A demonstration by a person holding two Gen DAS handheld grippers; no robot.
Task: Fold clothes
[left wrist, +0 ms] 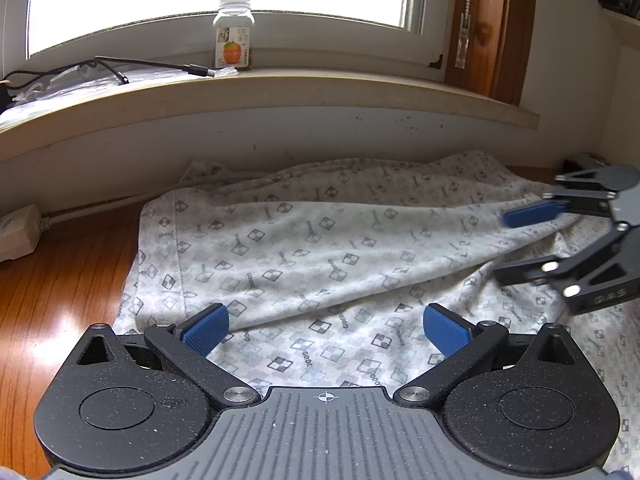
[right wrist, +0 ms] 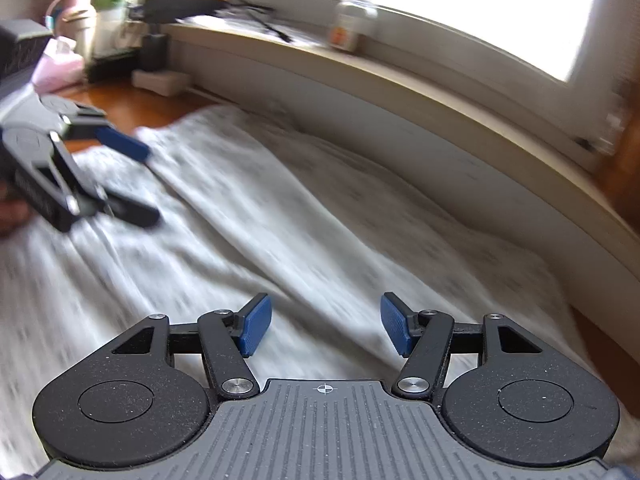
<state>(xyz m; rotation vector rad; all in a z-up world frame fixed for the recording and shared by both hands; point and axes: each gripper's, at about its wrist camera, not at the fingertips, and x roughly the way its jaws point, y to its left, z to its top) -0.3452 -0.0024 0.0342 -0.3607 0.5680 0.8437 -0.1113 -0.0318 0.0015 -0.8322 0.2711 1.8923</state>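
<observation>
A white garment (left wrist: 320, 248) printed with small checked squares and lettering is lying spread over the wooden bench (left wrist: 60, 280), filling the centre and right of the left wrist view and reaching back to the wall below the windowsill (left wrist: 280, 92). One layer of the cloth is lying folded across the other, forming a diagonal edge from the lower left of the frame to the right.

The left hand-held gripper (left wrist: 324, 328) is hovering at the bottom centre of its own view, its blue pads (left wrist: 206, 328) standing wide apart with only cloth lying beneath the gap; nothing is being pinched. In the right wrist view it is appearing at the left edge (right wrist: 132, 180), jaws likewise parted.

The right hand-held gripper (right wrist: 326, 330) is sitting at the bottom centre of its own blurred view, jaws spread above the garment (right wrist: 280, 220) and gripping nothing. In the left wrist view it is entering from the right edge (left wrist: 516, 244), one blue pad above the cloth's raised fold.

On the windowsill, a clear jar (left wrist: 233, 34) with an orange on its label is standing at upper centre, with a black cable (left wrist: 152, 65) lying to its left. A white power strip (left wrist: 16, 232) is resting at the left edge.
</observation>
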